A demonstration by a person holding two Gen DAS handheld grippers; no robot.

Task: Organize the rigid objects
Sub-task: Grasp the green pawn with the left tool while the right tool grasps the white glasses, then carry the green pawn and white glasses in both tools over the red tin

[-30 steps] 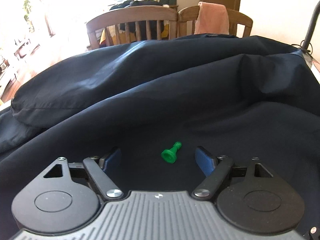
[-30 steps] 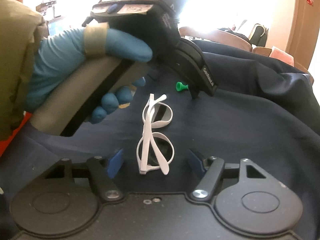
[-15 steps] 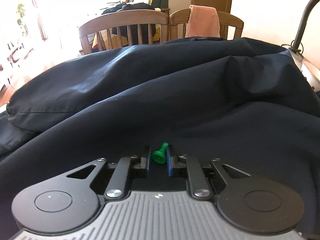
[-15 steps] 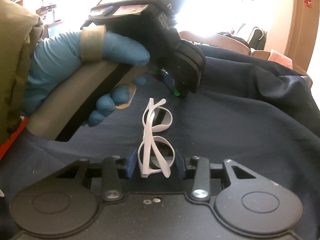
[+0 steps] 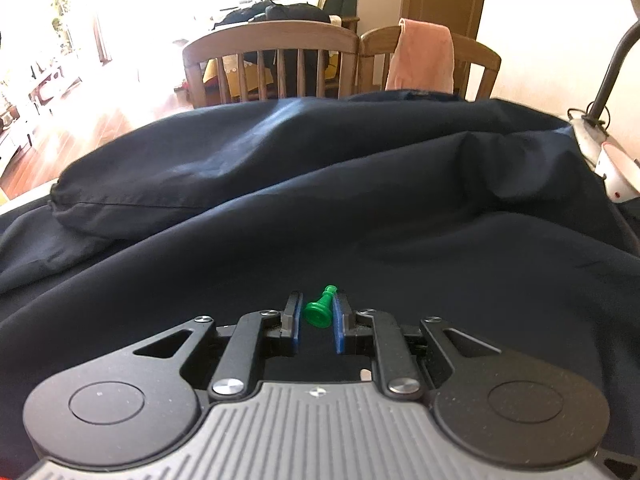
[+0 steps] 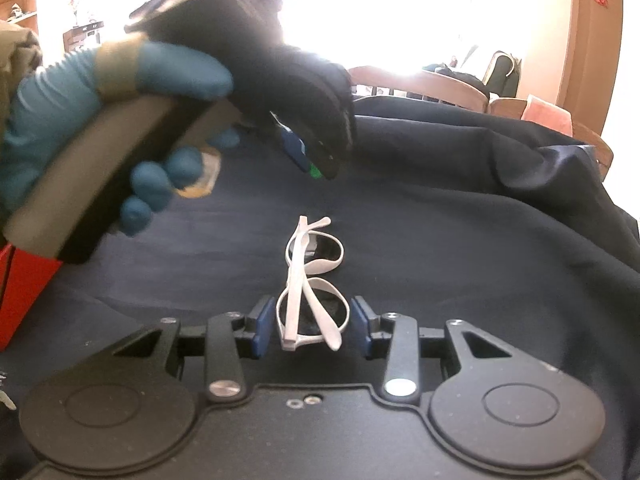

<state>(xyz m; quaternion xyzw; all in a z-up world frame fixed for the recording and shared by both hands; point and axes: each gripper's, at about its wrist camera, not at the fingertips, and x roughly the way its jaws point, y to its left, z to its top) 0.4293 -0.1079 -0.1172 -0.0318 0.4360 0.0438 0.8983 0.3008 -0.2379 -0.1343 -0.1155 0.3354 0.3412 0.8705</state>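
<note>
A small green pawn-shaped piece (image 5: 319,310) sits between the blue pads of my left gripper (image 5: 316,316), which is shut on it and holds it above the dark navy cloth (image 5: 320,208). In the right wrist view the left gripper (image 6: 312,160) hangs above the cloth with a bit of the green piece (image 6: 315,171) showing at its tip. White-framed sunglasses (image 6: 310,284) lie folded on the cloth. My right gripper (image 6: 310,322) has its pads close around the near lens; the pads stand a little off the frame on both sides.
Two wooden chairs (image 5: 272,64) stand behind the cloth-covered table, one with a pink towel (image 5: 424,56). A lamp base (image 5: 612,168) is at the right edge. A red object (image 6: 24,288) lies at the left. The gloved hand (image 6: 100,120) holds the left gripper.
My left gripper closed on the green piece and lifted it off the cloth. My right gripper narrowed around the near lens of the sunglasses.
</note>
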